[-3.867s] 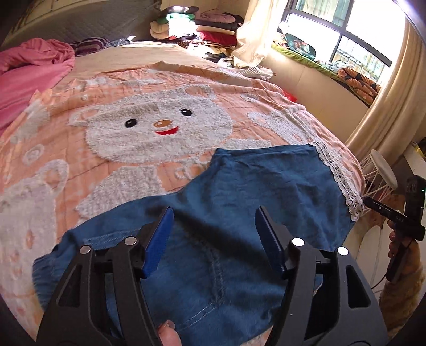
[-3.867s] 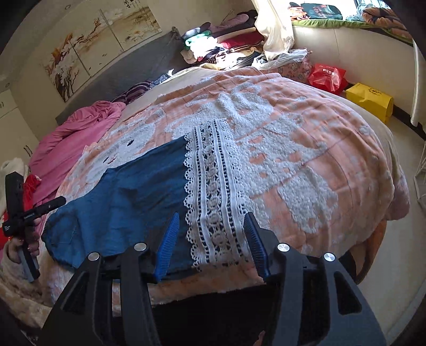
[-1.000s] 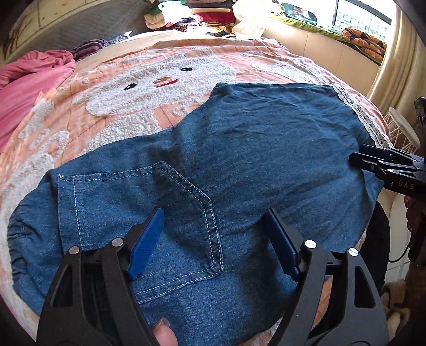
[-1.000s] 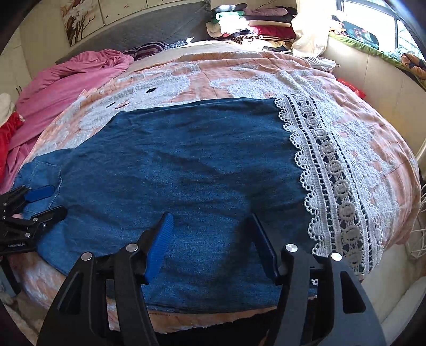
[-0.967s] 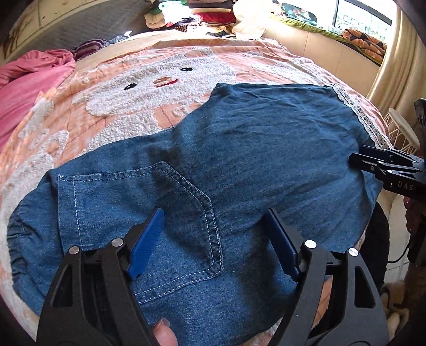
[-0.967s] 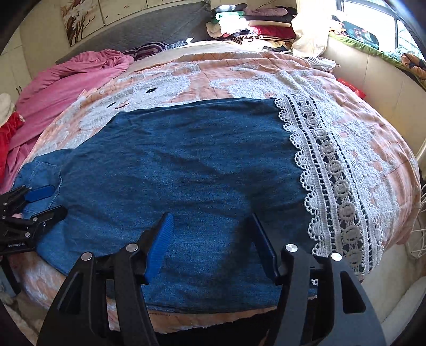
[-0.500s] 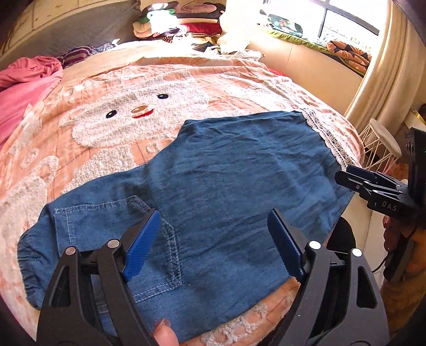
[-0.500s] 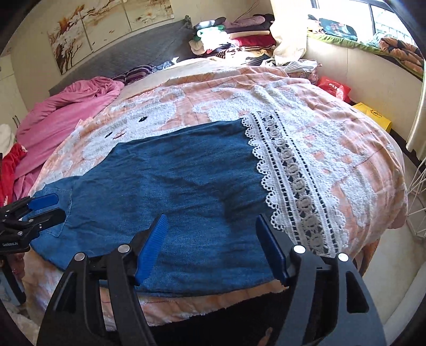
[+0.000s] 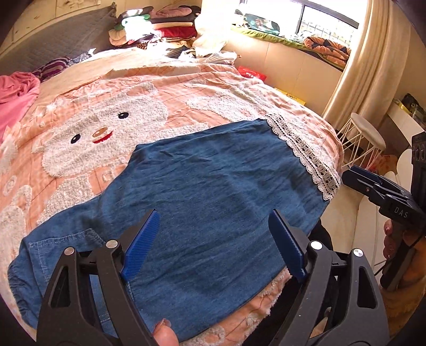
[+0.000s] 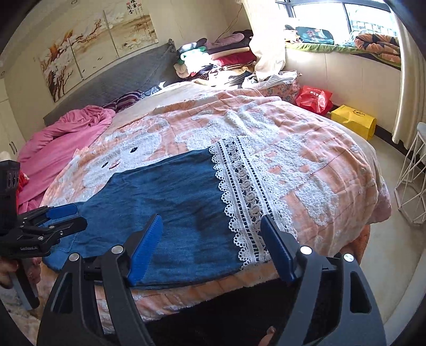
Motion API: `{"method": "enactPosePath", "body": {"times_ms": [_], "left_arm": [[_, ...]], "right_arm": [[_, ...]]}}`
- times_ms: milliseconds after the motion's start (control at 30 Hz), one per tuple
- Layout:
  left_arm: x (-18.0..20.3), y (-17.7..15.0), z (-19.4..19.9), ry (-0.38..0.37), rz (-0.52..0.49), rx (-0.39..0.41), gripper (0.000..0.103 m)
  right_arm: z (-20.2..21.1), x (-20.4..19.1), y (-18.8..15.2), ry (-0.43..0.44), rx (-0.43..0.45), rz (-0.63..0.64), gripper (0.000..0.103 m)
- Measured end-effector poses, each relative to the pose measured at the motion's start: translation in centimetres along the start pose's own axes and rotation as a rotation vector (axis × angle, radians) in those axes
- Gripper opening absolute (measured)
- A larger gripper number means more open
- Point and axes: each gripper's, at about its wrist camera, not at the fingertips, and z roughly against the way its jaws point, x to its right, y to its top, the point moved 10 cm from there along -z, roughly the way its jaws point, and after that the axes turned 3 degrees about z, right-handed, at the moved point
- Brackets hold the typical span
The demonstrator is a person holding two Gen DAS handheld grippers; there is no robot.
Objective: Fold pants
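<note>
Bedroom, sunlit from window [image 10: 319, 16] at far right; bed [image 10: 367, 191] under peach blanket [image 9: 186, 87] with white fuzzy bear motif [image 9: 106, 127]; grey headboard [image 10: 127, 77] far back, painted panels [image 10: 98, 34] on wall above it; pink bedding [image 10: 61, 138] bunched at far left; pile of folded clothes [image 10: 213, 58] at far end of bed; red bag [image 10: 314, 98] and yellow bag [image 10: 354, 119] on floor to right; white wire stool [image 9: 364, 138] beside bed.

Denim pants [image 9: 199, 199] laid flat across near edge of bed, already folded in half lengthwise; elastic waist [image 9: 16, 279] at left, white lace hem [image 10: 245, 202] at right, back pocket stitching [image 9: 53, 242] visible near waist; lace lying flat on blanket.

Left gripper [image 9: 213, 244] hovering above near edge of pants, toward waist side; blue fingers [image 9: 141, 244] spread wide, released, nothing between them; thumb tip [image 9: 163, 332] showing at bottom of left wrist view.

Right gripper [image 10: 213, 247] hovering above near edge, over boundary of denim and lace; fingers [image 10: 146, 247] opening, released, nothing clamped; cloth below them, not touched.

Each gripper visible in other's view: right one at far right [image 9: 372, 186], left one at far left [image 10: 53, 221]; both clear of cloth.
</note>
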Motion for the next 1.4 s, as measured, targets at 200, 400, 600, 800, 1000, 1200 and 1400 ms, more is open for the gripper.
{"method": "enactPosePath", "body": {"times_ms": [200,400,600,800,1000,1200,1400], "left_arm": [[1.5,1.5,-0.5,-0.013,-0.038,0.015,0.082],[2.9,3.6,-1.7,-0.014,-0.09,0.022,0.082],[4.4,6.2,-3.8,-0.043,-0.133,-0.004,0.082],[6.2,8.5,-6.7,-0.086,-0.158,-0.043,0.082],[7.4,10.1,-11.0,-0.113,-0.181,-0.098,0.082],[7.8,11.5,-15.4,-0.137,-0.177,-0.156,0.082],[8.6,12.3,-18.0,-0.156,-0.236,-0.177,0.082]], "right_arm": [[0.9,1.4,0.0,-0.021,0.019,-0.027,0.075],[1.0,2.6,-0.3,-0.038,0.021,-0.052,0.075],[0.4,3.9,-0.9,-0.053,0.011,-0.077,0.075],[-0.8,5.1,-1.8,-0.058,-0.014,-0.107,0.075],[-2.3,6.0,-2.4,-0.049,-0.035,-0.128,0.075],[-4.1,6.7,-2.8,-0.037,-0.062,-0.149,0.075],[-5.7,6.9,-3.2,-0.015,-0.086,-0.164,0.075]]}}
